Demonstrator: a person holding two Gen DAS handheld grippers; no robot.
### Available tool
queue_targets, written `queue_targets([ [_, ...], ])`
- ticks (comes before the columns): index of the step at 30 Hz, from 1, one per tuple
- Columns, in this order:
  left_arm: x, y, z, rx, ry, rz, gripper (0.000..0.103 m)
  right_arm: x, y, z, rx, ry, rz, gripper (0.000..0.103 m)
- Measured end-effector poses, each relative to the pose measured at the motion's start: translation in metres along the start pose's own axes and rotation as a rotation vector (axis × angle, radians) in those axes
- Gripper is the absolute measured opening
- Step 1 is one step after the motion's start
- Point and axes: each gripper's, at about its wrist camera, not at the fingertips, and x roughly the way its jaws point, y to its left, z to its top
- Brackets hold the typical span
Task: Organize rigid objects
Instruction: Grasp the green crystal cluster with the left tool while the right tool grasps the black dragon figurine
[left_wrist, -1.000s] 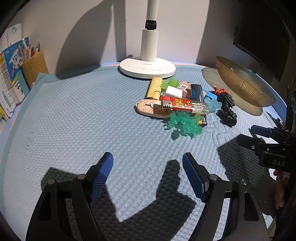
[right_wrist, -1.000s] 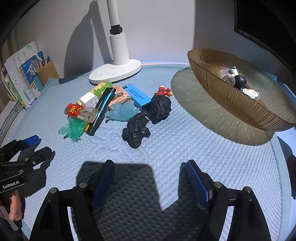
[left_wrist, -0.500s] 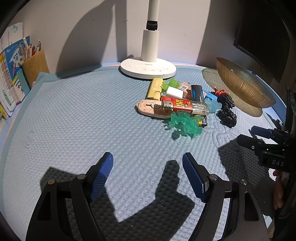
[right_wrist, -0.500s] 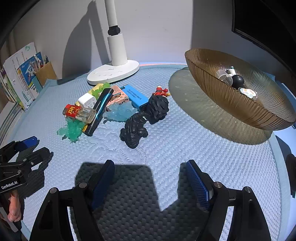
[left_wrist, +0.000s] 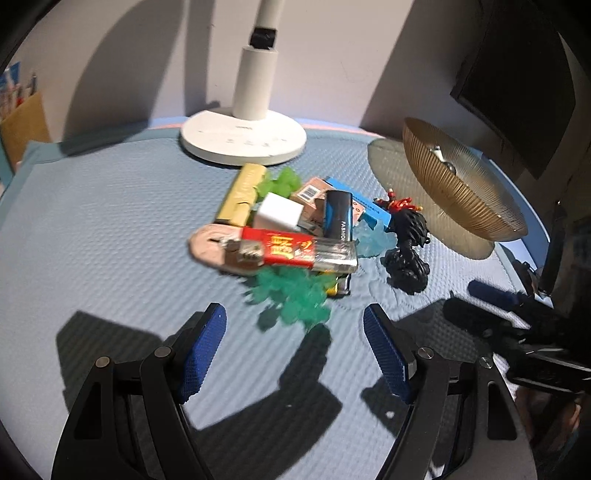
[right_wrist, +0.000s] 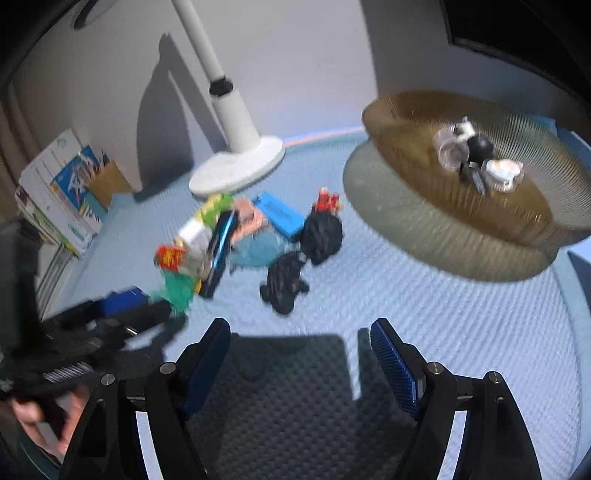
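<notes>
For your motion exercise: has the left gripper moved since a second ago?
Yes. The left gripper has advanced toward the pile: the lamp base looks larger, and the green toy lies nearer its fingertips.

A blue dimpled mat (left_wrist: 110, 229) is spread over the surface; at twelve o'clock in the left wrist view a white lamp base (left_wrist: 243, 138) is stood on it; at the centre a heap of small objects (left_wrist: 291, 236) is piled, with a pink oval piece (left_wrist: 210, 245) and a green translucent figure (left_wrist: 295, 295) lying on the mat under a red lighter (left_wrist: 295, 251); at three o'clock of the heap a black figurine (left_wrist: 406, 254) is laid; at two o'clock a ribbed amber bowl (left_wrist: 472, 199) is rested on the mat.
</notes>
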Motion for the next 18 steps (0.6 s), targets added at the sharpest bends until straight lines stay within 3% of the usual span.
queue_targets([
  [2, 0.008, -0.001, 0.0, 0.006, 0.013, -0.004, 0.062, 0.003, 0.004, 0.007, -0.029, -0.004, -0.025, 0.075],
  [4, 0.013, -0.004, 0.002, 0.024, 0.0, 0.014, 0.061, 0.013, 0.01, 0.015, -0.059, 0.027, -0.016, 0.058],
  [6, 0.012, -0.004, 0.002, 0.038, -0.014, 0.032, 0.046, 0.027, 0.015, 0.02, -0.061, 0.057, -0.033, 0.057],
  [8, 0.01, -0.002, 0.001, 0.05, -0.026, 0.022, 0.041, 0.039, 0.017, 0.023, -0.046, 0.078, -0.059, 0.055],
  [11, 0.003, 0.0, -0.003, 0.06, -0.031, 0.008, 0.041, 0.051, 0.02, 0.024, -0.032, 0.079, -0.038, 0.043],
  [12, -0.001, 0.0, -0.006, 0.068, -0.036, 0.004, 0.041, 0.05, 0.024, 0.023, -0.056, 0.071, -0.047, 0.034],
  [14, -0.009, 0.002, -0.012, 0.073, -0.043, -0.009, 0.041, 0.048, 0.027, 0.02, -0.068, 0.073, -0.032, 0.034],
  [18, -0.028, 0.005, -0.025, 0.063, -0.063, -0.044, 0.041, 0.027, 0.02, 0.013, 0.012, 0.067, 0.108, 0.034],
])
